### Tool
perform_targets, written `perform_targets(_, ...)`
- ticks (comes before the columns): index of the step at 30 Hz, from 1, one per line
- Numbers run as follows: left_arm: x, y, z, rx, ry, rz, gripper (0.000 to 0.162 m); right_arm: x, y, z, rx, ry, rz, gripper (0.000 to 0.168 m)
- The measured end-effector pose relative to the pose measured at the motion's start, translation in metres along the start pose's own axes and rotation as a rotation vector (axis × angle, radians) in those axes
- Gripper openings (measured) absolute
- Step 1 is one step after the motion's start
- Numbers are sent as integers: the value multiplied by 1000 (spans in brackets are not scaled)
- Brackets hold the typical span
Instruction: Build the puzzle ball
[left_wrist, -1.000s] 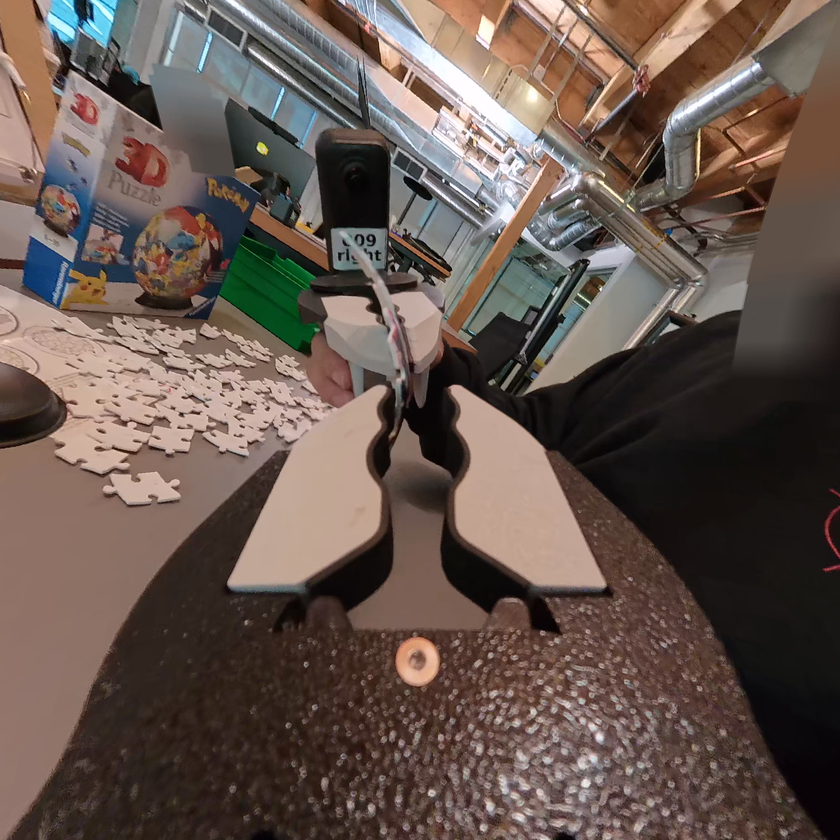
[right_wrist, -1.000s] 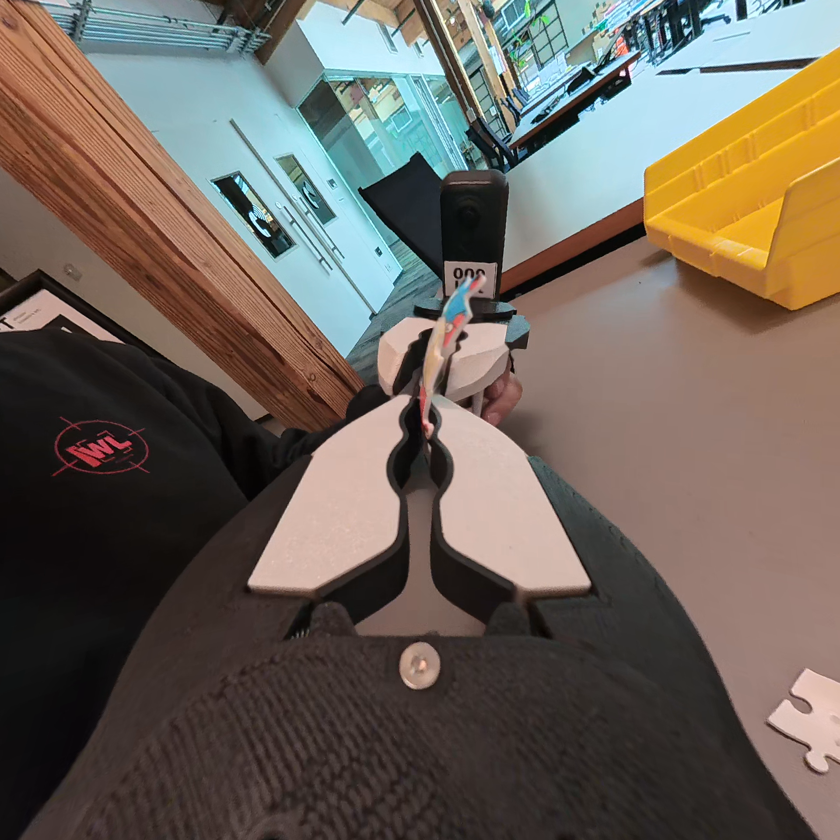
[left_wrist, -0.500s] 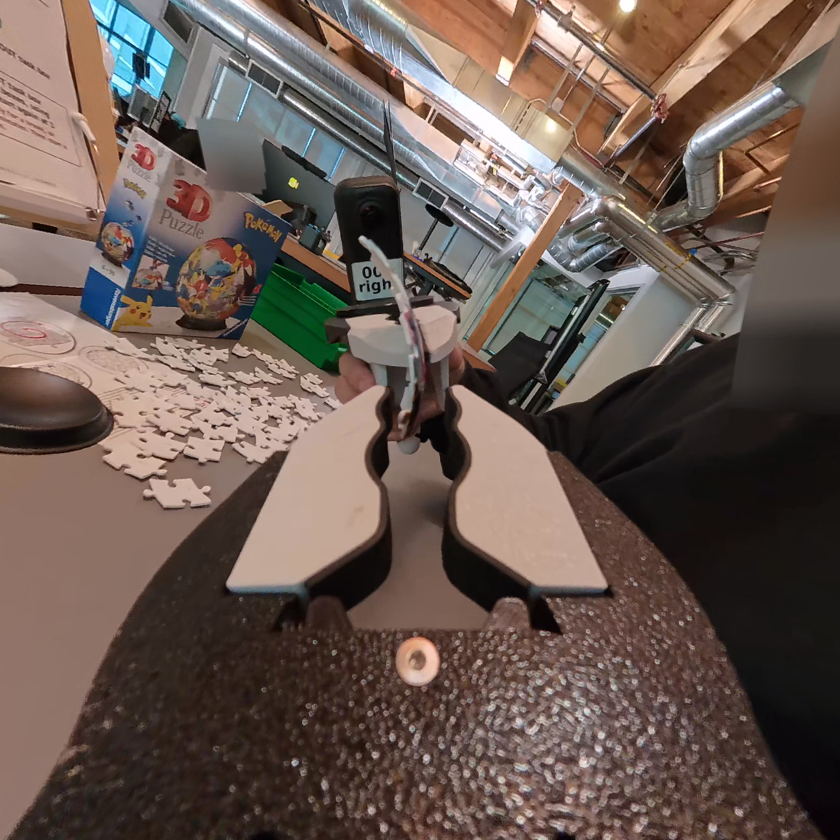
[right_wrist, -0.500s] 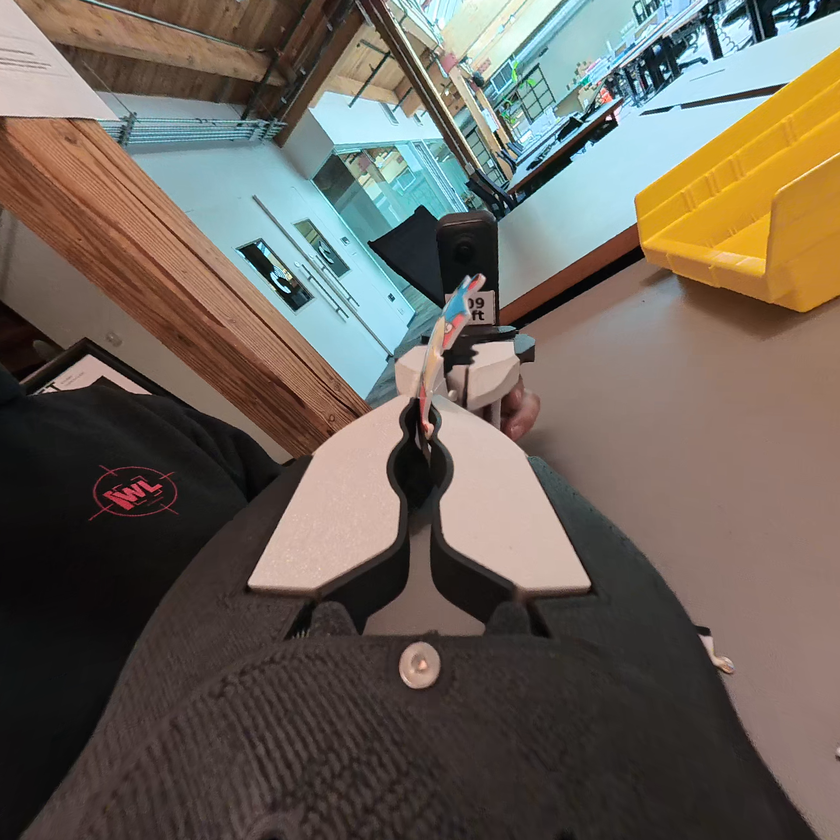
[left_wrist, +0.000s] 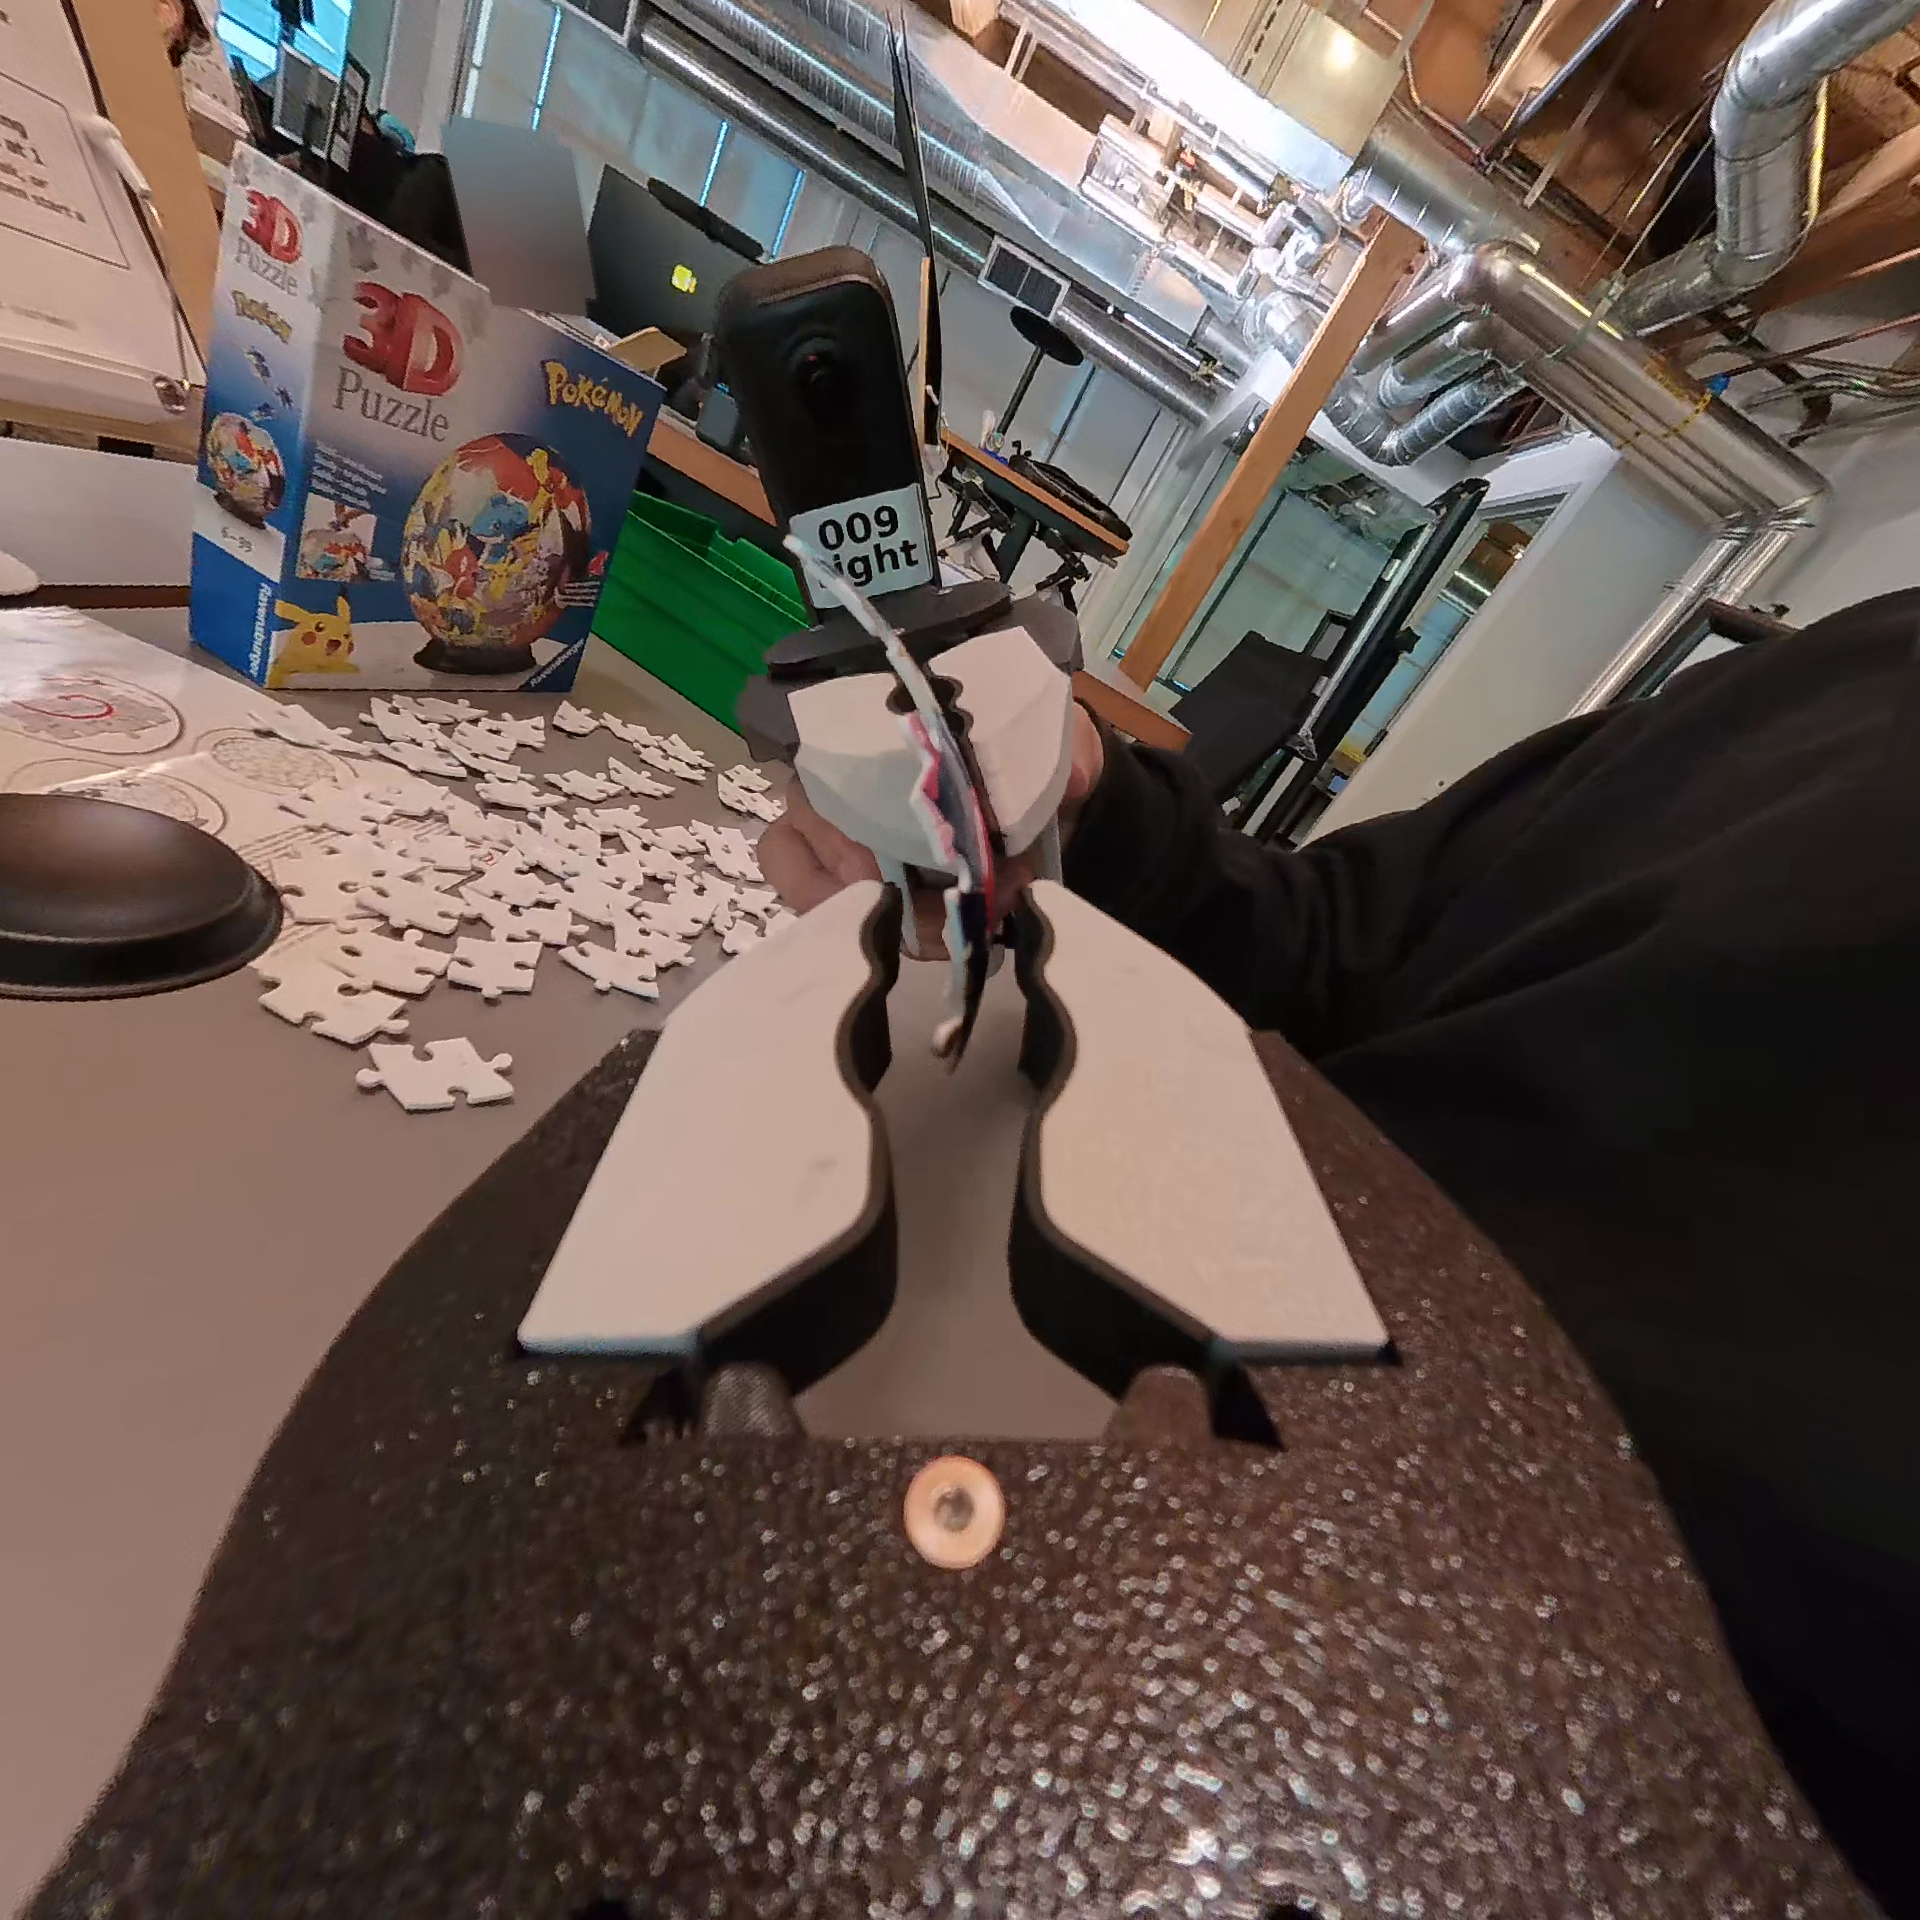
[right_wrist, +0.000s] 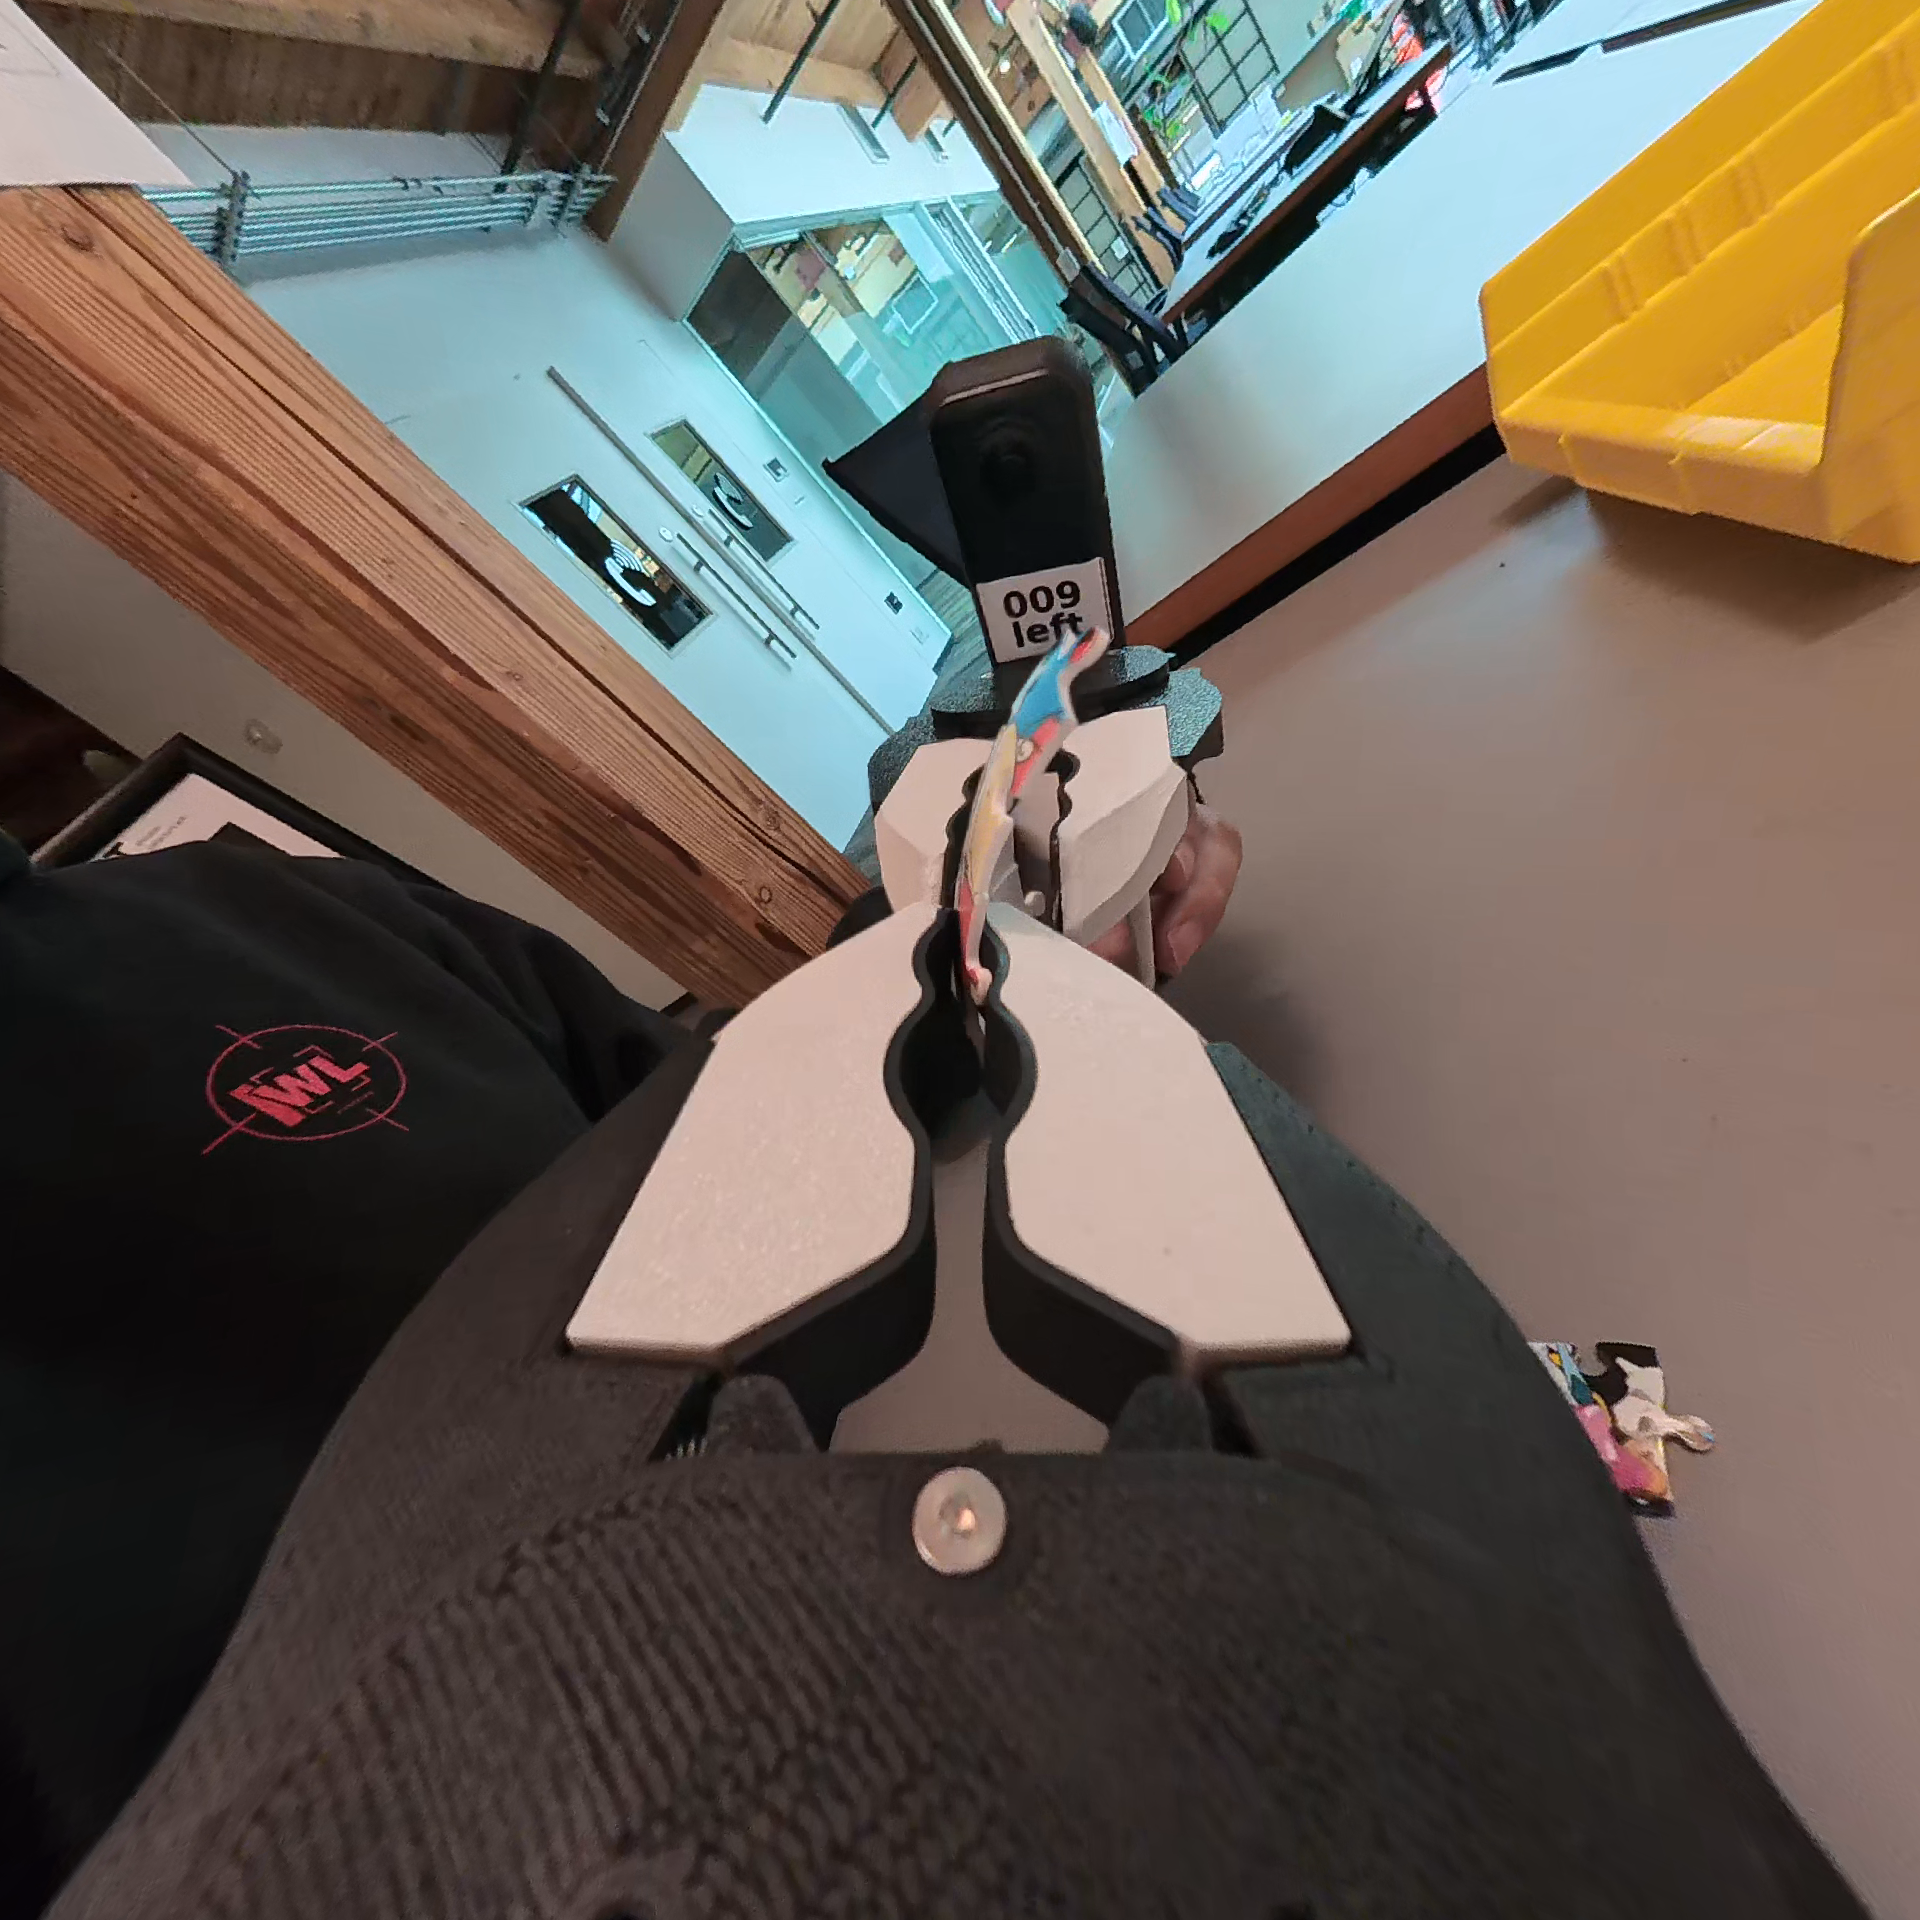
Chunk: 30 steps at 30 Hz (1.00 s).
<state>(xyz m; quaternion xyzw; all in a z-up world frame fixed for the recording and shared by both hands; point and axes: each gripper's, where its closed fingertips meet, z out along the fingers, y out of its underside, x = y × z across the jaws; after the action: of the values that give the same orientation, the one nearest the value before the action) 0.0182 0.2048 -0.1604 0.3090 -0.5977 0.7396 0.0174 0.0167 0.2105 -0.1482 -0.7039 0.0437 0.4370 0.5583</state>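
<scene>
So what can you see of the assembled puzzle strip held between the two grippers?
The puzzle strip is a thin, curved run of joined pieces seen almost edge-on, printed in blue, red and yellow on one face and white on the other. It stands roughly upright in the air. The right gripper is shut on its lower end; the left gripper is open around the strip, and contact there is unclear.

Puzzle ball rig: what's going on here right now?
A person holds two handheld grippers facing each other above the table. The right gripper is shut on a curved strip of joined puzzle pieces, held edge-on. The left gripper is open, its fingers either side of the strip's end. Loose white pieces and the puzzle box sit behind.
</scene>
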Motion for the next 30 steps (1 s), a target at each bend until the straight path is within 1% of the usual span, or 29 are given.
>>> perform_targets(5,-1,3,1,-16,-9,7,24,-3,-2,-10,16,3,-9,3)
perform_targets(9,-19,9,-3,-61,-131,26,26,-2,-3,-43,37,92,-54,3)
perform_targets(12,-42,23,-7,-135,-266,-22,26,0,1,-76,67,191,-102,2)
perform_targets(15,-59,50,-3,-261,-360,-125,30,3,4,-103,120,266,-118,3)
perform_targets(17,-72,74,0,-379,-475,-202,46,5,9,-116,137,292,-119,3)
perform_targets(19,-83,97,2,-485,-638,-246,56,7,12,-124,150,307,-129,3)
perform_targets(20,-88,104,2,-506,-735,-247,59,8,12,-126,156,312,-140,3)
perform_targets(22,-94,112,3,-511,-917,-212,56,10,11,-128,155,307,-170,2)
perform_targets(24,-94,117,4,-561,-1031,-148,60,12,9,-128,141,285,-205,3)
perform_targets(27,-96,123,4,-711,-1122,-33,64,15,8,-125,106,236,-218,2)
perform_targets(30,-100,123,10,-730,-1125,-26,60,11,9,-123,92,158,-207,3)
